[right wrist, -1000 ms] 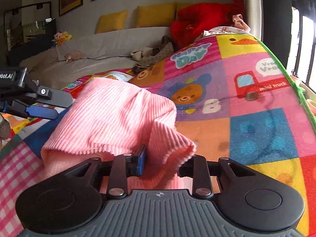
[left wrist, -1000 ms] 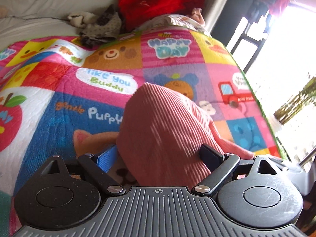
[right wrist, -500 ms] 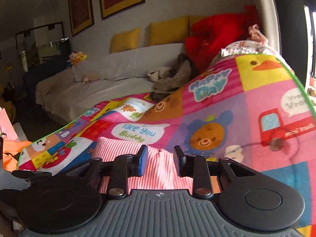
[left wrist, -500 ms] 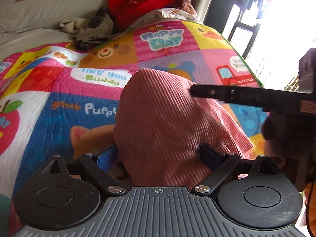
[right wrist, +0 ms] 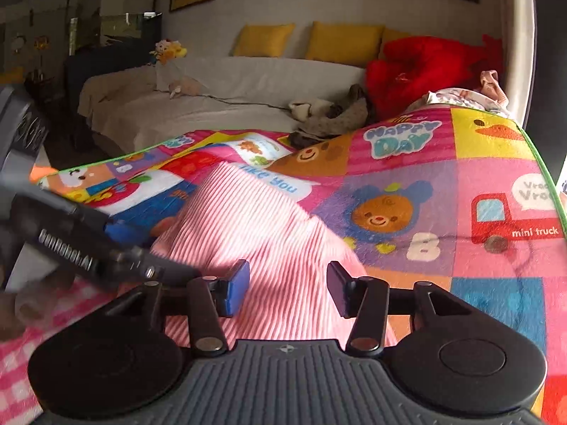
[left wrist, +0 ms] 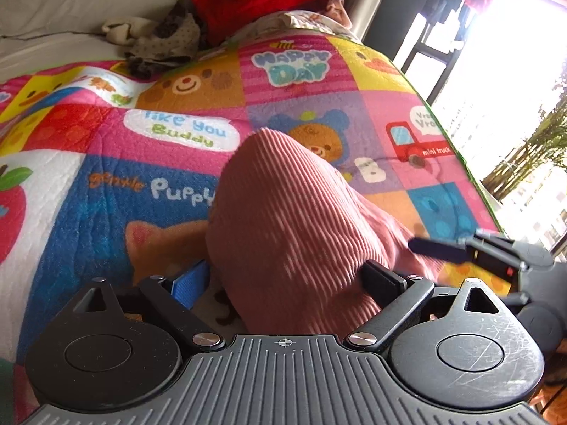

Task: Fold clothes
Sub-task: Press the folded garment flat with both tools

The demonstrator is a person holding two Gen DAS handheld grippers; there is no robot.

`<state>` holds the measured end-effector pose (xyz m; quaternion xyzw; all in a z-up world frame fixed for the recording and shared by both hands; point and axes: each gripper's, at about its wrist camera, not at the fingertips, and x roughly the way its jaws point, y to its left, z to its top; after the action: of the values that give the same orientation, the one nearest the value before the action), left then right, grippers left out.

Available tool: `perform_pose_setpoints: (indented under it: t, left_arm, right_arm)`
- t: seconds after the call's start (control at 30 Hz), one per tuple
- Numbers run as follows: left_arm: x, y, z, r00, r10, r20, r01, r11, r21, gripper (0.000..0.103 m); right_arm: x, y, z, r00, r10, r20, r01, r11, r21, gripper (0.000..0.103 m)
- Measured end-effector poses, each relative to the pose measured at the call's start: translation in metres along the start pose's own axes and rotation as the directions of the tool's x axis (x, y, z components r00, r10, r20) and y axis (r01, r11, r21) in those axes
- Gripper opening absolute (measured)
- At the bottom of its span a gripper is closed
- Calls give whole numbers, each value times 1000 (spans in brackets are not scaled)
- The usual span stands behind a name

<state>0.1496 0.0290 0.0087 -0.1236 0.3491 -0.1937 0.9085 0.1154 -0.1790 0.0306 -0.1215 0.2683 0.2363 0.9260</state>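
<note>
A pink ribbed garment (left wrist: 283,219) lies bunched on a colourful patchwork play mat (left wrist: 106,184). My left gripper (left wrist: 283,279) has its jaws wide apart with the garment bulging between them, so it is open around the cloth. My right gripper (right wrist: 283,287) is open just above the garment's (right wrist: 255,219) near edge and holds nothing. The right gripper shows at the right edge of the left wrist view (left wrist: 460,251). The left gripper shows at the left of the right wrist view (right wrist: 81,248).
A grey sofa (right wrist: 212,99) with yellow cushions (right wrist: 340,42) stands behind the mat. A red plush pile (right wrist: 425,67) and crumpled brownish clothes (left wrist: 159,42) lie at the mat's far edge. A bright window (left wrist: 514,88) is at the right.
My right gripper let go of the garment's corner, opened, lifted away and came back down by the cloth. The garment dropped flatter on the mat. My left gripper stayed in place.
</note>
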Motion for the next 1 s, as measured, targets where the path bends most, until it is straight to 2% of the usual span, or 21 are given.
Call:
perform_pose_setpoints:
  t: [0.1,0.2,0.3,0.47,0.57,0.67,0.77,0.83,0.97,1.0]
  left_arm:
    - [-18,-4,19,996,13,92,-13,1000,9,88]
    - [-26,-10,37,984,-89,155,89,996,4,83]
    - [-5,-17,46,972,-202,123,206,978,-18,81]
    - [47,-4,36,989,-144,-18,142,986,-84,81]
    - [50,-7,29,992,-126,-15,125,992,-26,83]
    - [49,-7,26,992,-126,-10,125,992,-8,86]
    - [44,-4,25,991,-135,4,135,991,-7,86]
    - [39,-1,24,990,-137,21,138,990,-16,87]
    - [21,7,25,992,-105,69,108,993,-47,93]
    - [22,10,25,996,-59,65,62,997,-50,94]
  right_arm:
    - [3,9,-21,999,-39,-19,40,999,5,49]
    - [1,11,-23,999,-48,-12,49,999,11,49]
    - [-1,11,-22,999,-47,-7,47,999,9,49]
    - [-12,10,-13,999,-37,26,37,999,1,49]
    - [-25,13,1,996,1,86,-1,1000,5,49]
    - [-15,19,3,995,73,62,-74,997,15,49]
    - [4,20,-12,996,85,14,-86,995,58,50]
    - [4,20,-16,997,82,11,-83,994,70,51]
    - [1,27,-21,998,56,-15,-55,998,33,51]
    - [0,28,-22,998,51,-20,-51,998,26,52]
